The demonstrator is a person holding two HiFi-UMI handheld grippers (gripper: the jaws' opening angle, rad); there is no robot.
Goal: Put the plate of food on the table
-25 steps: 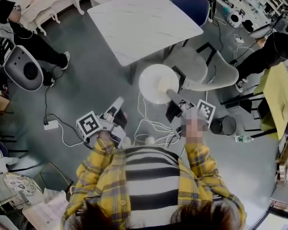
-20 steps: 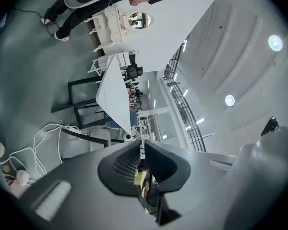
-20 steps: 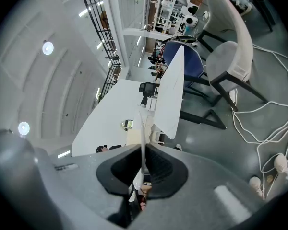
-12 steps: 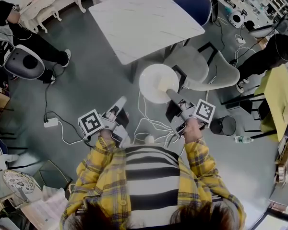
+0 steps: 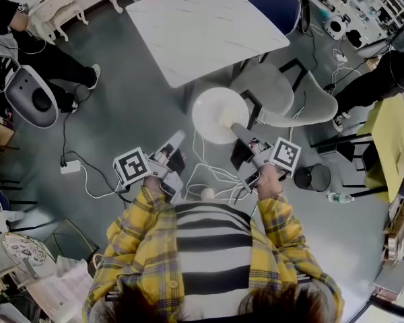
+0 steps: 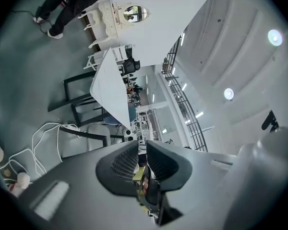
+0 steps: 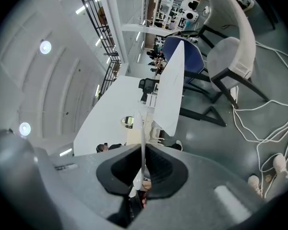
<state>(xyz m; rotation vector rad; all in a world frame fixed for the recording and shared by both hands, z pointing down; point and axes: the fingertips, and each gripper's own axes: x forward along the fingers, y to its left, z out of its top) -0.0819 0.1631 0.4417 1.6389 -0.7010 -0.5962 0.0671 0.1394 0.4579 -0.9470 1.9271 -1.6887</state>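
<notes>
Grey floor [image 5: 131, 116], white table [image 5: 202, 29], R gripper [image 5: 236, 129] clamping plate [image 5: 211, 113]

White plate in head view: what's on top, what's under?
On the plate, a pale yellowish food patch sits beside the right claw, which pinches the rim. Below is grey floor; whatever lies directly under the plate is covered.

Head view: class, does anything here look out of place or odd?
Yes: loose white cables sprawl in loops over the grey floor between the person and the white table, where one could trip.
</notes>
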